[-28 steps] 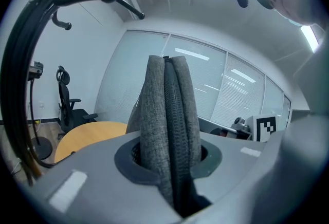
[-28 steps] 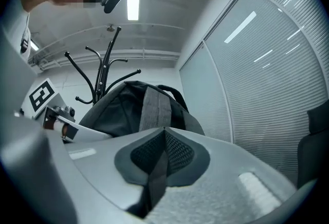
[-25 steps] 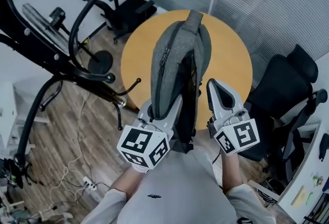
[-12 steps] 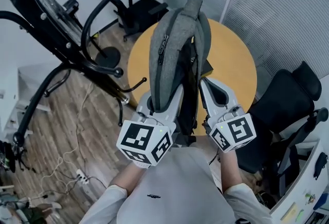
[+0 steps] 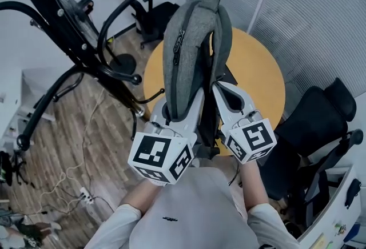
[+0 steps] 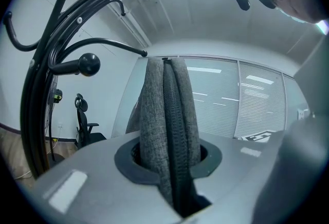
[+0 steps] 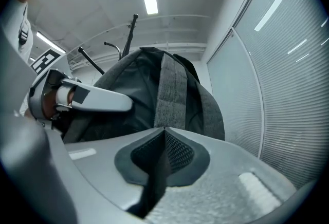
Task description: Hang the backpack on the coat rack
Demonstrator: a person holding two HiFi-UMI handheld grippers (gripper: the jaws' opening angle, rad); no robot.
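Nearest the camera, the person's grey shirt (image 5: pixel 189 208) fills the bottom of the head view, with both forearms reaching forward. Just beyond it sit the two marker cubes, the left one (image 5: pixel 160 157) larger in view than the right one (image 5: pixel 249 140).

Ahead of the cubes, the left tongs (image 5: pixel 182 119) are clamped on the backpack (image 5: pixel 191 48). The left gripper view shows the left tongs (image 6: pixel 169 166) gripping a fold of grey fabric and a black zip band, part of the backpack (image 6: pixel 167 110), which rises upright out of them. The right tongs (image 5: pixel 224 95) lie against the pack's dark right side. In the right gripper view the right tongs (image 7: pixel 164 133) are narrowed to a seam, with dark mesh material pinched in it, and the backpack (image 7: pixel 175 89) is right in front.

So the backpack is held up in the air by both tongs, upright, over the near left part of the round orange bench (image 5: pixel 257 76). It hangs on no hook.

Left of it stands the black coat rack (image 5: pixel 86 53), its curved, knobbed arms reaching toward the pack on the wooden floor (image 5: pixel 74 145). A black office chair (image 5: pixel 311 122) stands right of the bench, another chair (image 5: pixel 151 11) farther off, and a wall of blinds (image 5: pixel 320 19) lies at the far right.
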